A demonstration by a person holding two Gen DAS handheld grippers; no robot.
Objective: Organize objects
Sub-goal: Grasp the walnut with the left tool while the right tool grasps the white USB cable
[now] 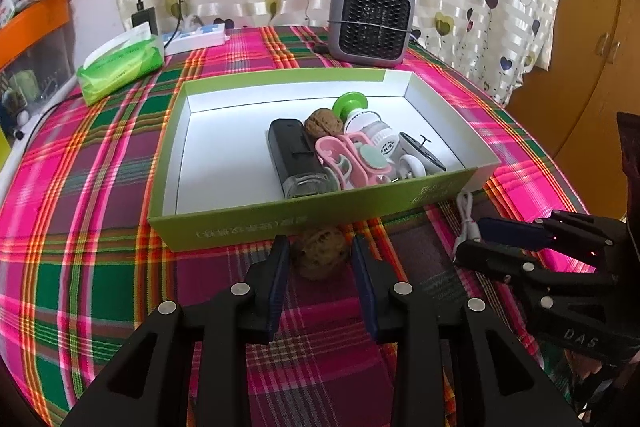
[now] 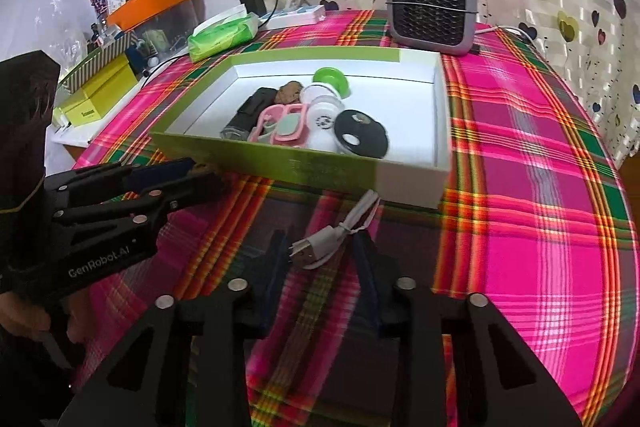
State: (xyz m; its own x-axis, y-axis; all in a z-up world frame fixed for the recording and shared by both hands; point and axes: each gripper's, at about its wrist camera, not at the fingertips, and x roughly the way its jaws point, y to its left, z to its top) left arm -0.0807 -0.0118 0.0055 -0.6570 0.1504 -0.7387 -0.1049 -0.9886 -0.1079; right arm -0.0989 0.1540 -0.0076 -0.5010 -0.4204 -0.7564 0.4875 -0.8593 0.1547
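A brown walnut (image 1: 320,255) lies on the plaid cloth just in front of the green box (image 1: 248,227). My left gripper (image 1: 320,267) straddles it, open, with a thin gap on each side. A coiled white USB cable (image 2: 320,247) lies on the cloth right of the walnut. My right gripper (image 2: 322,255) has its pads against both sides of it. In the left wrist view the right gripper (image 1: 474,241) reaches in from the right, with the cable (image 1: 466,223) at its tips. The box holds a black device (image 1: 298,159), a second walnut (image 1: 323,123), a pink clip (image 1: 352,163) and a white bottle (image 1: 370,127).
A grey fan heater (image 1: 370,21) stands behind the box. A green tissue pack (image 1: 120,67) and a power strip (image 1: 196,39) lie at the back left. The left gripper (image 2: 200,169) and the hand holding it show at the left of the right wrist view. A curtain hangs behind the table.
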